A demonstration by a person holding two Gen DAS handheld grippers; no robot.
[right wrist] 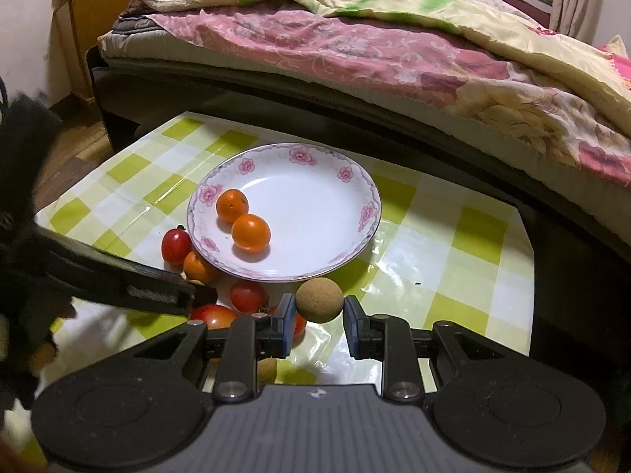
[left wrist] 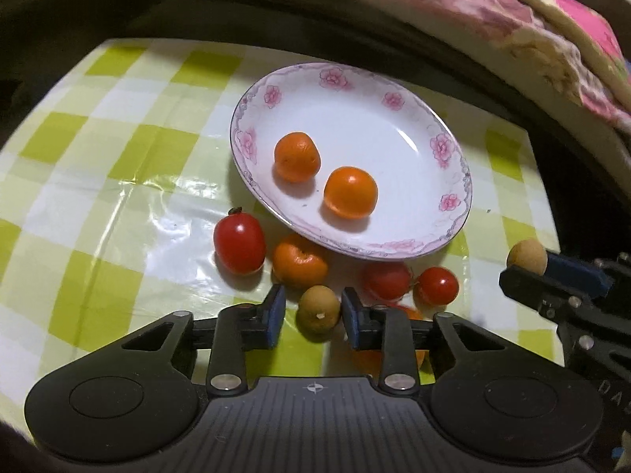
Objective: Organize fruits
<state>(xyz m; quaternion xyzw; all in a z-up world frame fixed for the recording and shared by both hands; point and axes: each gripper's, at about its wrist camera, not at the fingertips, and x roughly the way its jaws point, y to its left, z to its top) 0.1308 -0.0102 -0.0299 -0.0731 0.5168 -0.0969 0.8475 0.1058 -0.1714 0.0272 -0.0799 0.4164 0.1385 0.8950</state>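
A small round longan [left wrist: 318, 309], near of the floral plate [left wrist: 252, 149], is clenched by the left gripper [left wrist: 313, 317]; another longan [right wrist: 318, 300] is clamped in the right gripper [right wrist: 318, 317]. Both are judged light, thin-shelled and prone to rolling, so they are best held across the middle.

Both wrist cameras look steeply down, from close, toward the far edge of the green-checked plastic tablecloth [left wrist: 118, 157]; both views share the white flower-rimmed plate [left wrist: 394, 114].
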